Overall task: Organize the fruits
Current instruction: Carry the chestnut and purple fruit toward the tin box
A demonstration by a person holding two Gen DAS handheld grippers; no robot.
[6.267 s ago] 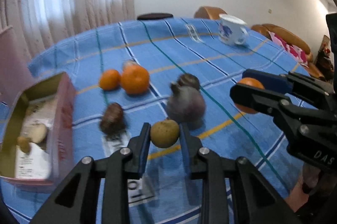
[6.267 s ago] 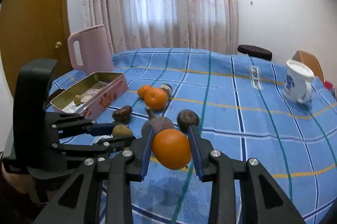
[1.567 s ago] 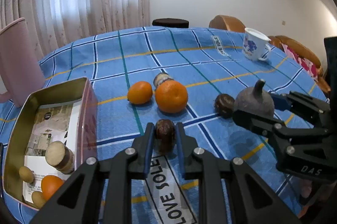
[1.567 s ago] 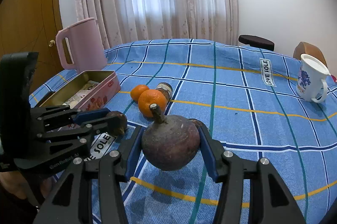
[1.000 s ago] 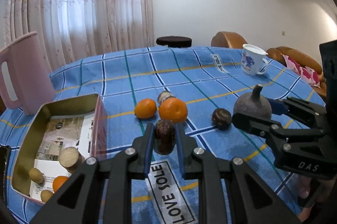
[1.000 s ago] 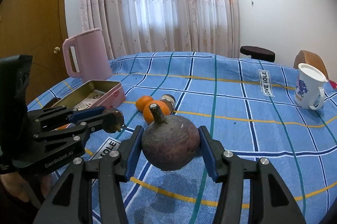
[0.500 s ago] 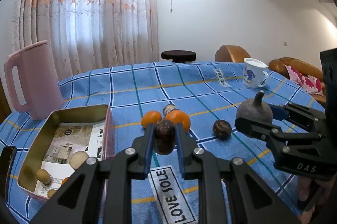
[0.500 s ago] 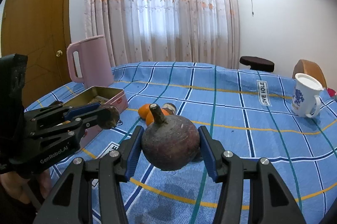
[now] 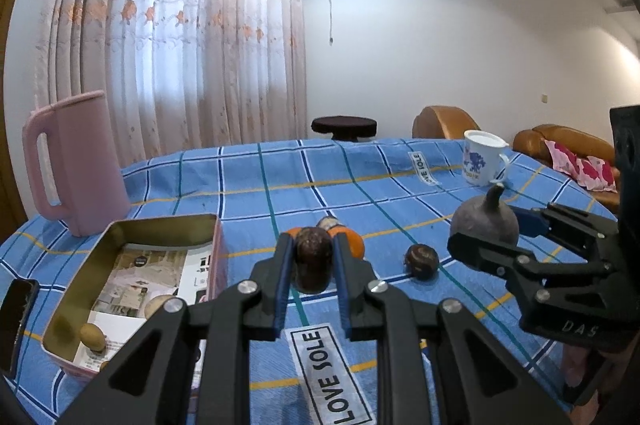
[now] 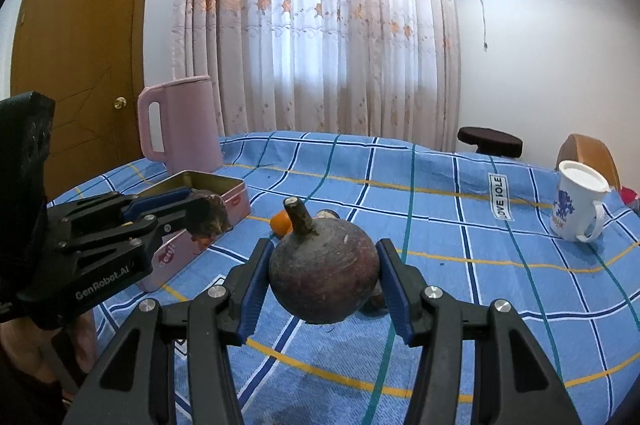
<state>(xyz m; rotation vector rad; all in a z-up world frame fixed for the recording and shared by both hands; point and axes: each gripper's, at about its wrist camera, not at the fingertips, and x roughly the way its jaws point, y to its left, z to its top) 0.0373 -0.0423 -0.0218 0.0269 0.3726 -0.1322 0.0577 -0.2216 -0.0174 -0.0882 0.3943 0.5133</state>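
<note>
Blue plaid cloth covered the tabletop (image 9: 280,177); curtains and white wall behind. Left hand-held gripper (image 9: 311,261) was closed on one dark brown oval fruit (image 9: 311,259), pinched between both pads and lifted clear of the cloth, just right of the tin's near end. Right hand-held gripper (image 10: 323,279) was clamped on one big purple stemmed fruit (image 10: 323,275), stem tilted up-left, also held off the cloth. From the left wrist view that purple fruit sat well right of the left hand-held gripper, at about the same height.

One open pink tin (image 9: 120,237) lay on the tabletop at left. Inside, on printed paper: one small tan fruit (image 9: 93,336) near the front corner, one pale round piece (image 9: 158,306) partly hidden behind the left finger. Anything further in there couldn't be made out.

Loose on the cloth: two oranges (image 9: 354,244), mostly hidden behind the left fingers, one small brownish item (image 9: 330,222) behind them, and one small dark round fruit (image 9: 421,257) between the two grippers.

Also one pink pitcher (image 9: 80,161) behind the tin and one white mug (image 9: 482,161) far right.
</note>
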